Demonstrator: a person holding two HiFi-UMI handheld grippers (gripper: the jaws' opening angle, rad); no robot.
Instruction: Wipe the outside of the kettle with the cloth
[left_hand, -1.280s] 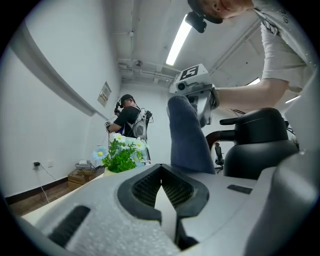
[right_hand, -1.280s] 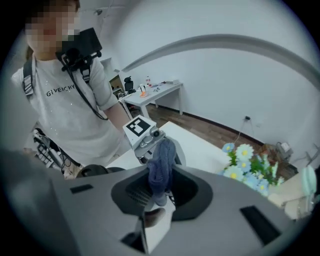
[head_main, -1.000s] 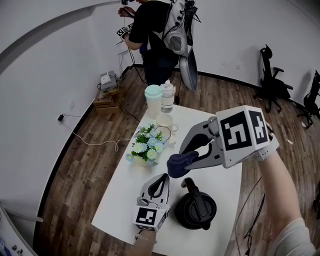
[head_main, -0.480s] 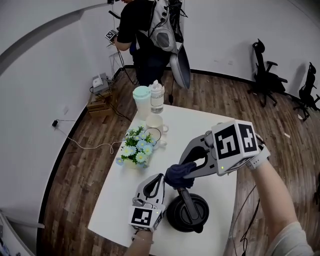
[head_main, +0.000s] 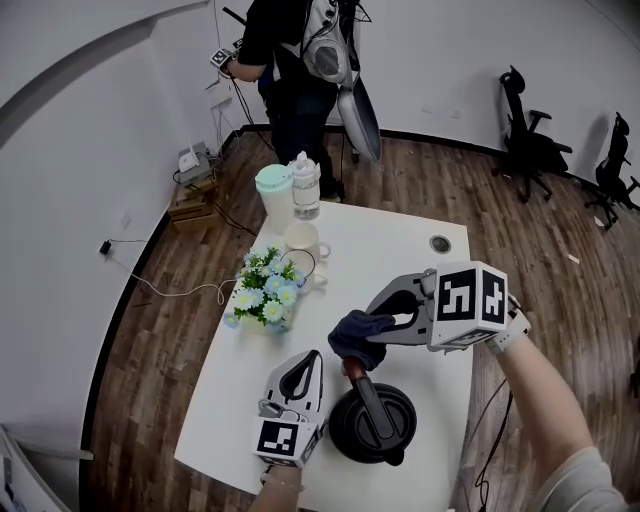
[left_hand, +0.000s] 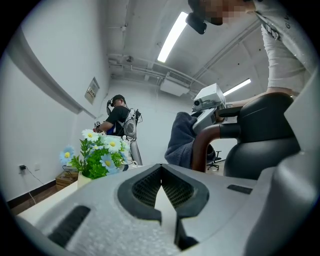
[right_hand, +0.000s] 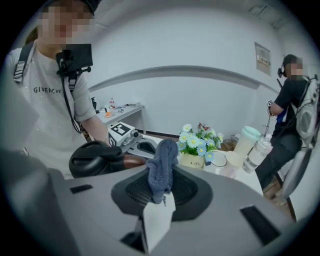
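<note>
now | left gripper (head_main: 309, 364) lies on the white table (head_main: 400, 250) just left of the black kettle (head_main: 378, 428), jaws pressed together with nothing between | right gripper (head_main: 374, 325) clamped on the dark blue cloth (head_main: 354, 340), bunched just above the kettle's handle top, contact unclear | beyond: flowers (head_main: 262, 297), cup (head_main: 301, 238), bottle (head_main: 304, 187), a person (head_main: 295, 70) standing past the table

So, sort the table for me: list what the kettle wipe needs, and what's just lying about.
In the job:
kettle
cloth
right gripper, shut on the cloth

Lying about:
potted flowers
white mug
clear bottle
mint-lidded tumbler
left gripper, shut, empty
</note>
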